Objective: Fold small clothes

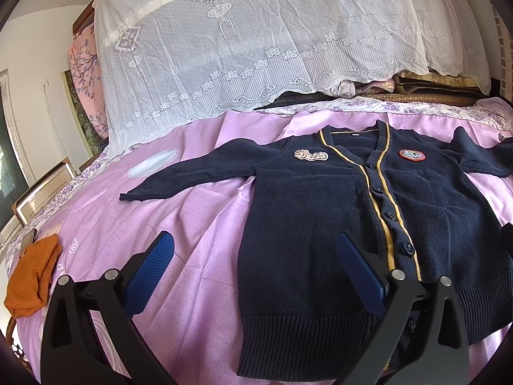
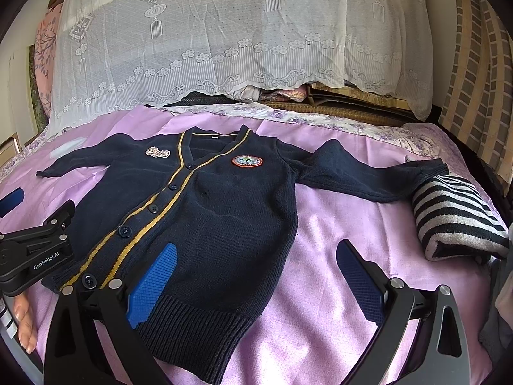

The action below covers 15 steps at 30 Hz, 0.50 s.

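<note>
Bedroom scene: bed (image 1: pixel 205 211) covered with a lilac sheet, white lace cloth (image 1: pixel 256 48) draped over a stack at the head end.

Navy cardigan (image 1: pixel 320 224) is laid flat and face up at mid-bed, buttoned, both sleeves spread outward, hem nearest the cameras. No fold is seen in it yet: body and sleeves are fully extended. Left sleeve (image 1: pixel 179 179) lies straight out on the sheet; right sleeve (image 2: pixel 368 176) is stretched toward a folded striped garment (image 2: pixel 455 218), cuff just beside or touching it, cannot be told which.

Left gripper (image 1: pixel 256 272) is held above the cardigan's left hem edge, fingers spread wide, nothing between them. Right gripper (image 2: pixel 259 279) is held above the right hem corner, fingers likewise spread wide and empty. In the right wrist view the left gripper body is seen at the left edge, with part of a hand (image 2: pixel 24 320) under it.

Progress, as judged: striped garment appears already folded and set aside at the right; an orange item (image 1: pixel 32 282) lies bunched at the left edge of the bed, state unclear. Cardigan is flattened but unfolded, so sleeve folds and the body fold are all left. A sleeve or hem grasp is probably next.
</note>
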{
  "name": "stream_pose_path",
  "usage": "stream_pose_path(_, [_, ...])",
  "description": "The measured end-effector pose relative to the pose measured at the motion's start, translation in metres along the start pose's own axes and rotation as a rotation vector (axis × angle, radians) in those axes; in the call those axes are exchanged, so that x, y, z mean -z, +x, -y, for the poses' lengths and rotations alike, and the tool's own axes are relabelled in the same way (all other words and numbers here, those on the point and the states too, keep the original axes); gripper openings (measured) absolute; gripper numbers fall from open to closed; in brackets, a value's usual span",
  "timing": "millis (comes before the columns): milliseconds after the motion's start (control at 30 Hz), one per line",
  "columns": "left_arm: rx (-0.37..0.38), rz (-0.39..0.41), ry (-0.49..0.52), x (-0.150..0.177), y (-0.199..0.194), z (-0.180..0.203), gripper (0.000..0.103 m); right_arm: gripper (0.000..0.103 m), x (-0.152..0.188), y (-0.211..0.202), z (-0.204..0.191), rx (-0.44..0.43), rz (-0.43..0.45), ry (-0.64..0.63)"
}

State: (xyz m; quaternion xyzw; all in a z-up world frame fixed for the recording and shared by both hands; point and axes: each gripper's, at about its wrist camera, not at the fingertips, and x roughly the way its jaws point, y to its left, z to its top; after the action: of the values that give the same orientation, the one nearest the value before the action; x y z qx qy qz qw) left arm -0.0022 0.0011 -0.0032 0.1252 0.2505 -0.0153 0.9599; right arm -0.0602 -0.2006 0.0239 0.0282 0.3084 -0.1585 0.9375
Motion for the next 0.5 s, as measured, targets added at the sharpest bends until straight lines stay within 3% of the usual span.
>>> stream_pose_path(267, [0.010, -0.007, 0.003, 0.005, 0.001, 0.001, 0.099, 0.100, 0.007, 0.006, 0.006, -0.011, -0.027, 0.022])
stream_pose_path(500, [0.055, -0.051, 0.017, 0.006, 0.007, 0.005, 0.099, 0.100, 0.004, 0.022, 0.018, -0.028, -0.120, 0.098])
